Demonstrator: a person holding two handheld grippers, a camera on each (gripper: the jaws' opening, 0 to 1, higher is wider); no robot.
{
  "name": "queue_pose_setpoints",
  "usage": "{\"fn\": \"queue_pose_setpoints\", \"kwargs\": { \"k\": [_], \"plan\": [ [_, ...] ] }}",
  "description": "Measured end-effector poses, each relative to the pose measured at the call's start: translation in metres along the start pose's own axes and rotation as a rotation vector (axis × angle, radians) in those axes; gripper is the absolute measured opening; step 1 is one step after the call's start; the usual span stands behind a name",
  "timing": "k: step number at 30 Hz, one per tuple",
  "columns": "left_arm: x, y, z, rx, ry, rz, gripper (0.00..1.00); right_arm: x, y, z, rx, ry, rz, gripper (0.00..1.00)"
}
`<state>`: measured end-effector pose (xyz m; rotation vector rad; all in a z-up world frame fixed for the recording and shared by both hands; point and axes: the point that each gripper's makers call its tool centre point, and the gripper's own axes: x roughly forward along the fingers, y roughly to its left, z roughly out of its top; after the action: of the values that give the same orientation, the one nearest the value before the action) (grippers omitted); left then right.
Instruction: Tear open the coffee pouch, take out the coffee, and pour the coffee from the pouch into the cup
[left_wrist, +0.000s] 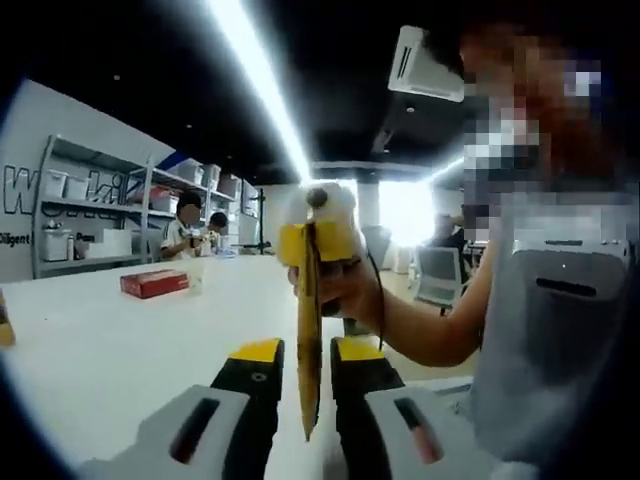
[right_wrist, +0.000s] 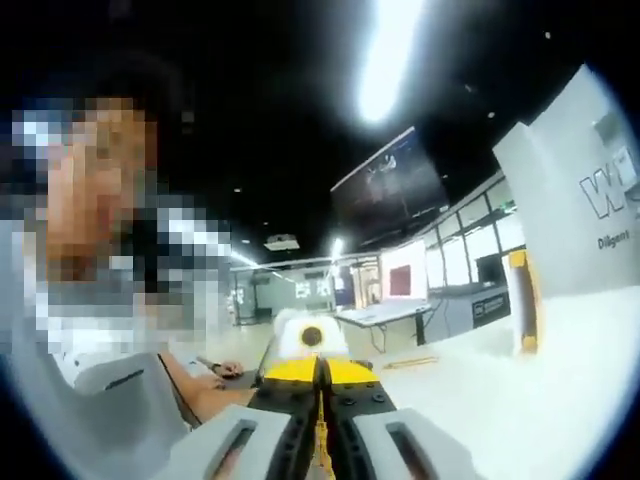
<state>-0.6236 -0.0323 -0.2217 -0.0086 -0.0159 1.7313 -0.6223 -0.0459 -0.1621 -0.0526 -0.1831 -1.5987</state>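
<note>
In the left gripper view, the left tongs (left_wrist: 308, 362) rise from the bottom centre, their yellow-tipped jaws standing a little apart on either side of the coffee pouch (left_wrist: 309, 340), which shows edge-on as a thin yellow-brown strip; whether they pinch it I cannot tell. The right tongs (left_wrist: 318, 240) come in from the far side at centre frame, closed on the pouch's upper end, with the person's hand (left_wrist: 345, 292) behind them. The white counter (left_wrist: 110, 350) spreads across the lower left, with a red box (left_wrist: 154, 283) lying on it at left. Shelves (left_wrist: 95, 205) line the wall at upper left, and two seated people (left_wrist: 195, 228) show beyond the counter.

In the right gripper view, the right tongs (right_wrist: 321, 385) rise from bottom centre, jaws pressed together on the thin yellow edge of the pouch (right_wrist: 321, 430). Straight ahead sit the yellow tips of the left tongs (right_wrist: 312, 368). The counter (right_wrist: 520, 400) fills the lower right, with a yellow upright object (right_wrist: 521, 300) at the right edge.
</note>
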Motion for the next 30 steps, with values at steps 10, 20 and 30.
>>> {"fn": "queue_pose_setpoints", "kwargs": {
  "k": [10, 20, 30],
  "plan": [
    [-0.032, 0.002, 0.067, 0.09, -0.051, 0.023, 0.12, -0.003, -0.001, -0.002, -0.035, 0.053, -0.02, 0.02],
    [-0.016, 0.0, 0.061, 0.176, 0.052, 0.021, 0.08, -0.001, 0.003, -0.002, -0.06, 0.071, -0.009, 0.02],
    [-0.015, -0.003, 0.063, 0.179, 0.033, 0.008, 0.04, 0.001, 0.004, -0.004, -0.061, 0.077, -0.003, 0.02]
  ]
}}
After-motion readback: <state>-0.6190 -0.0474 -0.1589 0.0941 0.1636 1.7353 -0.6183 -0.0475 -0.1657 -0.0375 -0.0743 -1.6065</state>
